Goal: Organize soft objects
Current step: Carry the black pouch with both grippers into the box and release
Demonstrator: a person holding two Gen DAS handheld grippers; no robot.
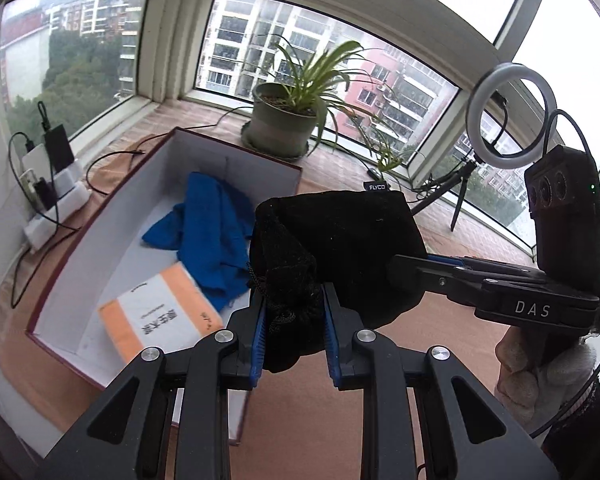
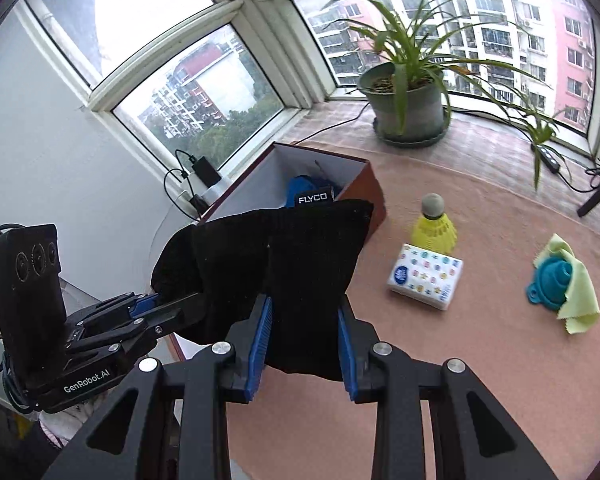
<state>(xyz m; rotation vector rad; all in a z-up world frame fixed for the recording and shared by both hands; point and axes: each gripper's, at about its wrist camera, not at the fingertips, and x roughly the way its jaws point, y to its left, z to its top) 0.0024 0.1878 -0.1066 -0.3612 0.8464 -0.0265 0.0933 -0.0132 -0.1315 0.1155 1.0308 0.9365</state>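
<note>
the black pouch (image 1: 340,248) hung in the air between the 2 tools, its long axis running side to side from one to the other, and the open box (image 1: 80,280) lay ahead of it and to the left, so the coming move looked like a carry leftward and forward over the box rim. the left tool (image 1: 294,320) was clamped on the gathered, drawstring end of the pouch, and the right tool (image 2: 304,332) was clamped on the flatter end below the flyco label (image 2: 313,198). the left tool sat nearer the box, and probably would lead. the pouch looked soft, dark and knitted, sagging a little between the grips. inside the box lay a blue cloth (image 1: 216,232) and an orange-and-white packet (image 1: 160,312). on the pink worktop (image 2: 480,380) to the right stood a yellow shuttlecock (image 2: 434,228), just beside a tissue pack (image 2: 424,276), and farther right a blue funnel (image 2: 552,280) rested on a pale green cloth (image 2: 580,300).
</note>
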